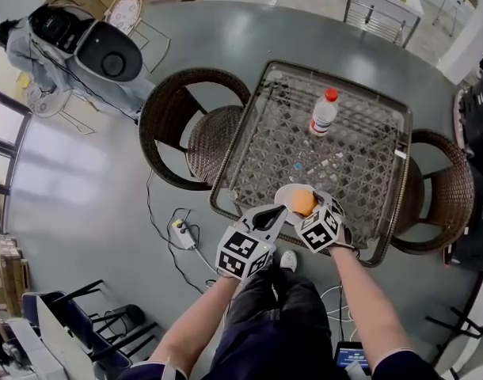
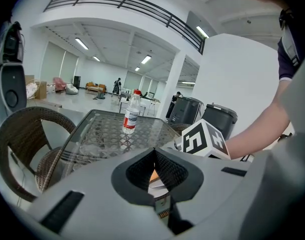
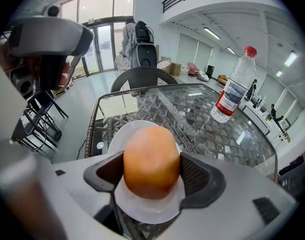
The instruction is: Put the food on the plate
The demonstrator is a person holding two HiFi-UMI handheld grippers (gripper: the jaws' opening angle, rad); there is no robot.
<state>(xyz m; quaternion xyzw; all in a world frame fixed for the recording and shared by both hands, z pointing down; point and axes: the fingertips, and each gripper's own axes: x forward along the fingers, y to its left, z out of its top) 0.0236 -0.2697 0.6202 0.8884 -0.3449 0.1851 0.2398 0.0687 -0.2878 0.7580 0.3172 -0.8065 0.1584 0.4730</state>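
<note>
At the near edge of the counter, which is a glass top over a wicker lattice, there's a white plate. The food, a round orange piece, is right over the middle of it. The right tongs are clamped on the food, one pad pressed against each side. From these angles I honestly can't say if the food's bottom is touching the plate or hanging just above it.

The left tongs are closed with nothing in them. Their tip is just beside the plate's left rim and close to the food. In the left gripper view a sliver of orange shows through the slit between the pads, and the right tongs' marker cube sits just past the tip, so the two tools are pretty crowded together there.

Other stuff around:
- A clear plastic bottle with a red cap and red label stands upright at the far side of the counter, well apart from the plate.
- There's a wicker chair tucked against the counter's left side and a second wicker chair on the right.
- On the floor by the person's feet lies a power strip with a cable trailing off.
- Two dark grey bins stand beyond the counter.
- A person with a backpack stands over by the glass doors.
</note>
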